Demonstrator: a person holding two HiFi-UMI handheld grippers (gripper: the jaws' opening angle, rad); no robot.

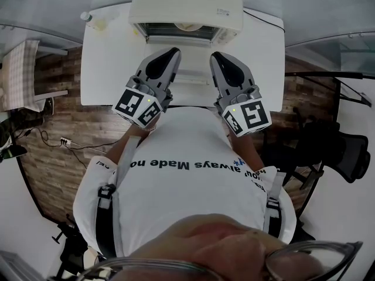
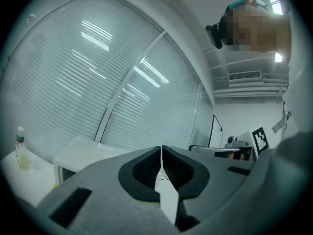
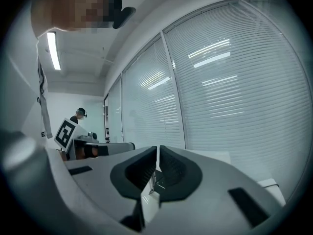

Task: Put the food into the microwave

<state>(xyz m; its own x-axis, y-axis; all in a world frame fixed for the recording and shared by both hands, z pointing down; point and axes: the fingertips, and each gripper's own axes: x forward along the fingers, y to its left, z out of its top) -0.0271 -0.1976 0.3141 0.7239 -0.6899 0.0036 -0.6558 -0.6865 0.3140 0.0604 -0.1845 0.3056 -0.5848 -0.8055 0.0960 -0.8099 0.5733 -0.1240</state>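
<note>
Microwave [image 1: 185, 4] sits at the far edge of the white table [image 1: 105, 63], centred, front facing the person. A pale round shape shows in its dark front opening; cannot tell if that is the food. Left gripper [image 1: 172, 52] and right gripper [image 1: 215, 57] hang side by side over the table's near edge, close to the person's chest, both pointing at the microwave. Each has its jaws pressed together on nothing. A small bottle [image 1: 87, 17] stands at the table's far left corner.
</note>
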